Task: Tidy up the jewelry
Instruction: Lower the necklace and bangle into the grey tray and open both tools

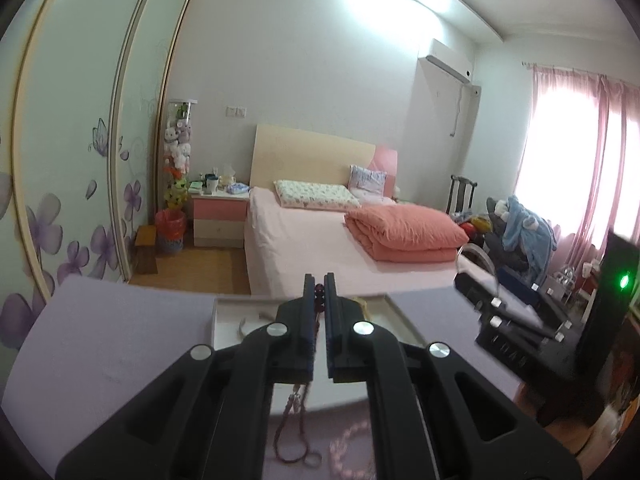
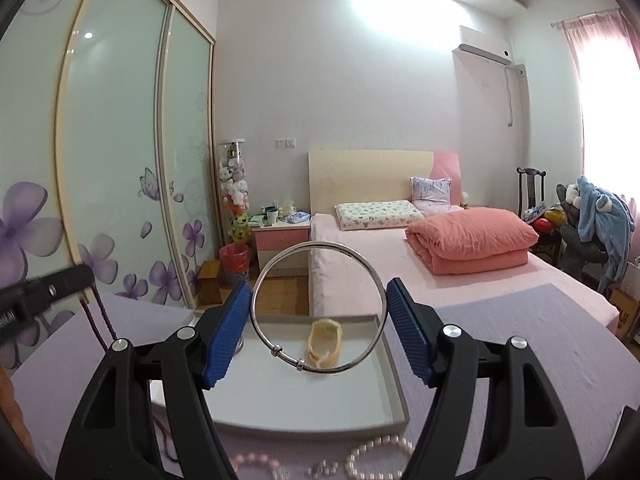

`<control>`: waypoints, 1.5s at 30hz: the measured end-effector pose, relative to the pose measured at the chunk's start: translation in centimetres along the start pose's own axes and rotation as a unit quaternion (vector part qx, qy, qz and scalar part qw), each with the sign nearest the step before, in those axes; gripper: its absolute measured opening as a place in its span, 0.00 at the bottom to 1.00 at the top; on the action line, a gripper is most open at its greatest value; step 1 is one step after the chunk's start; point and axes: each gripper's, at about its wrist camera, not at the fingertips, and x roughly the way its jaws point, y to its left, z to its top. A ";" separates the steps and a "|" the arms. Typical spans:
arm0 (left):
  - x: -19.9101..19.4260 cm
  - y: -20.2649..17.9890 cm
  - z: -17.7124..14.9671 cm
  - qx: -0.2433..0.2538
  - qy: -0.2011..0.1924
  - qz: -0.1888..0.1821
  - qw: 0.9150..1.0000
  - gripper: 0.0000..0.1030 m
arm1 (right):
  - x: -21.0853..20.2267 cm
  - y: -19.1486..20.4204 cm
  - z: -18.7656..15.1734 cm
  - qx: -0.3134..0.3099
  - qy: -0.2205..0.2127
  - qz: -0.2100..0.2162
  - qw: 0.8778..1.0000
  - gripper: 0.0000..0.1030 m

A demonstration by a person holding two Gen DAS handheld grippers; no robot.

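Observation:
My right gripper [image 2: 319,312] is shut on a silver bangle [image 2: 256,280], held upright above the white tray [image 2: 394,384]. A cream bracelet [image 2: 325,345] lies in the tray. My left gripper [image 1: 319,286] is shut on a dark beaded necklace [image 1: 319,293], whose purple cord [image 1: 294,432] hangs down to the lilac tablecloth [image 1: 100,360]. The left gripper also shows at the left of the right wrist view [image 2: 44,292] with the cord [image 2: 102,320] dangling. The right gripper with the bangle shows at the right of the left wrist view [image 1: 480,280].
A white pearl bracelet [image 2: 380,452], a pink bead bracelet [image 2: 256,462] and a small silver piece [image 2: 322,469] lie on the cloth in front of the tray. Pink beads [image 1: 348,444] also lie under my left gripper. A bed [image 2: 460,272] stands beyond the table.

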 end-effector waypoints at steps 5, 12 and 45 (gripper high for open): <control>1.6 -0.1 3.8 0.004 -0.019 0.014 1.000 0.05 | 1.4 0.1 1.0 0.004 -0.004 -0.005 1.000 0.68; 5.4 1.0 3.9 -0.004 -0.013 0.033 0.999 0.05 | 3.7 0.7 0.3 0.001 0.000 -0.005 1.000 0.68; 18.6 6.6 -6.8 -0.019 0.107 0.082 0.991 0.38 | 14.9 0.2 -6.5 0.011 0.174 -0.017 0.984 0.74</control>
